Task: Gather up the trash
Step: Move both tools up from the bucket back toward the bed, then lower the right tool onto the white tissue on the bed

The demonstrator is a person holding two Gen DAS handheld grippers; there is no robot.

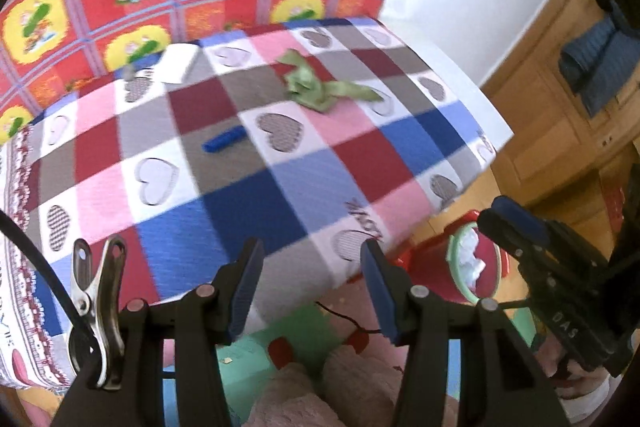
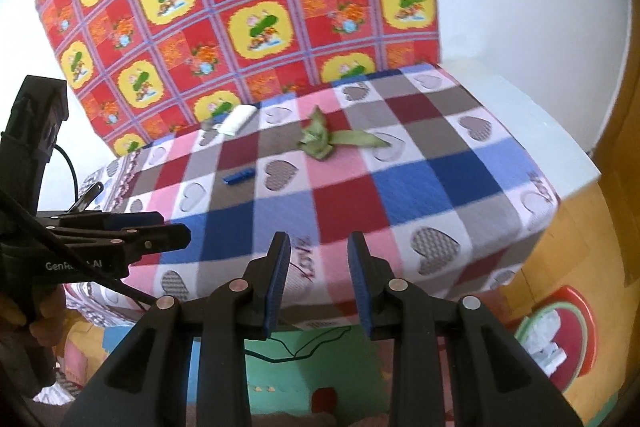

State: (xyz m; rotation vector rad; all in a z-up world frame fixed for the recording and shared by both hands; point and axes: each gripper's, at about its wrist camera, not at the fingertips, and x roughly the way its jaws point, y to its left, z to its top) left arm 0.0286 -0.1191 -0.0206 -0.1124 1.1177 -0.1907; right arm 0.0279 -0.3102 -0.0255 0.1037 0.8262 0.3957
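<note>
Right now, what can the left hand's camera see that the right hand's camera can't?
Only the left wrist view shows a metal clip, a blue cloth hanging on the wooden door and the right gripper. Only the right wrist view shows the left gripper. Both show the green crumpled wrapper, blue strip, white packet and red bin.
</note>
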